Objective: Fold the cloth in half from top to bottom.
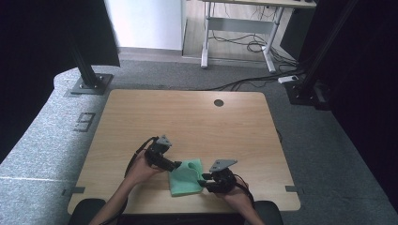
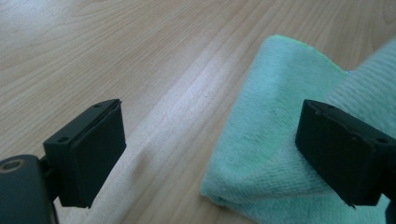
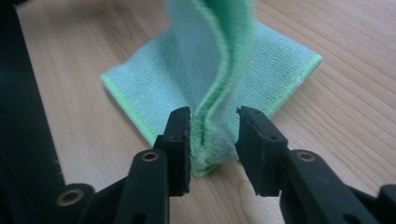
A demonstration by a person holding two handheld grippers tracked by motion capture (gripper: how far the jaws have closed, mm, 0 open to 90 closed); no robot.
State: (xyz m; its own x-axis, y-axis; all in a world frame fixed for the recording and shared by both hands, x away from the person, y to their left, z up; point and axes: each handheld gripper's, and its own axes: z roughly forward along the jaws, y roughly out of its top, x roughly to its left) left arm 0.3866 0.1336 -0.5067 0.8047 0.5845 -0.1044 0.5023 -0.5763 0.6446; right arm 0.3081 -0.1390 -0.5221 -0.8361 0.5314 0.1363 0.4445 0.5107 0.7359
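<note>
green cloth (image 3: 219, 93) upright between parted right tongs (image 3: 214, 135)

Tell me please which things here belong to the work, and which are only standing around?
Belonging to the work: green cloth, left gripper, right gripper, wooden table.
Standing around: white desk frame, floor cables, black stand base.

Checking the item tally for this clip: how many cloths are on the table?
1. A green microfibre cloth, folded, lies near the wooden table's front edge between the left gripper and right gripper. None seems hidden.
</note>
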